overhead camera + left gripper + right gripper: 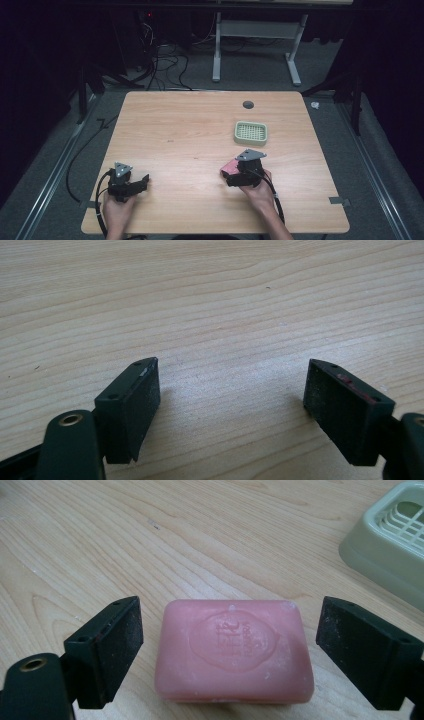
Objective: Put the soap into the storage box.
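A pink bar of soap point(234, 650) lies flat on the wooden table, its stamped face up. My right gripper point(230, 652) is open around it, one jaw on each side, neither touching. In the high view the soap point(228, 167) peeks out at the left of the right gripper point(235, 175). A pale green soap dish point(250, 132) with a slatted insert sits just beyond, also at the top right of the right gripper view point(387, 545). My left gripper point(232, 407) is open over bare wood, near the table's front left point(134, 186).
The wooden table point(190, 125) has a dark round hole point(248, 104) near its far edge. Behind the table are a white desk frame point(256, 45) and cables on the grey floor. A metal rail runs along each side.
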Available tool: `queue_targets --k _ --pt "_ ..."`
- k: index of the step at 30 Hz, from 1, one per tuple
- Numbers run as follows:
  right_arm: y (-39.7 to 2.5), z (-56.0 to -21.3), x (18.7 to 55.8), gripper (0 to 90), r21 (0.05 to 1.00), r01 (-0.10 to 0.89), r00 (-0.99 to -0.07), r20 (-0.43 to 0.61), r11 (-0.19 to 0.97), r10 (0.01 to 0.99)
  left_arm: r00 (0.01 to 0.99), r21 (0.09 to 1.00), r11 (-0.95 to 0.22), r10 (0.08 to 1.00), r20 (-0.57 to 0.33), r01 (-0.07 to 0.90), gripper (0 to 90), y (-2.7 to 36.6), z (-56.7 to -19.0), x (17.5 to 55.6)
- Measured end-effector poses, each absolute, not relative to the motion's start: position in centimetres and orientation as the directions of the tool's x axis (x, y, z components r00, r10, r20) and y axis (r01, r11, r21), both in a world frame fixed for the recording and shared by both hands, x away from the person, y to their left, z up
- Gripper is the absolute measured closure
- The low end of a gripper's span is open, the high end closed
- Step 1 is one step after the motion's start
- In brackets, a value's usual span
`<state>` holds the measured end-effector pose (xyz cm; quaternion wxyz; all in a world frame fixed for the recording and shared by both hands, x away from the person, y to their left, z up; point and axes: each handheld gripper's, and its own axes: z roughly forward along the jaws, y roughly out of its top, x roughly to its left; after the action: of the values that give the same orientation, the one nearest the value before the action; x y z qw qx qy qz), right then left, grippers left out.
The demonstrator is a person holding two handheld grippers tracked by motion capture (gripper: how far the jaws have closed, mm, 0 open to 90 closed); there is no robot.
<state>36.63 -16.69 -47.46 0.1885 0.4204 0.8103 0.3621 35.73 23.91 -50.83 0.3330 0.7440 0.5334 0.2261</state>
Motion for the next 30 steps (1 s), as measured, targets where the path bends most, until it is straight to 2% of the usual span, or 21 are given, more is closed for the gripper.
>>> queue_targets --k 30 --pt "-16.1 -49.4 37.8 12.0 0.676 0.597 -0.578 -0.011 0.433 0.816 0.338 0.737 -0.216 0.941 -0.018 0.641 22.7 23.9 -50.8 35.7"
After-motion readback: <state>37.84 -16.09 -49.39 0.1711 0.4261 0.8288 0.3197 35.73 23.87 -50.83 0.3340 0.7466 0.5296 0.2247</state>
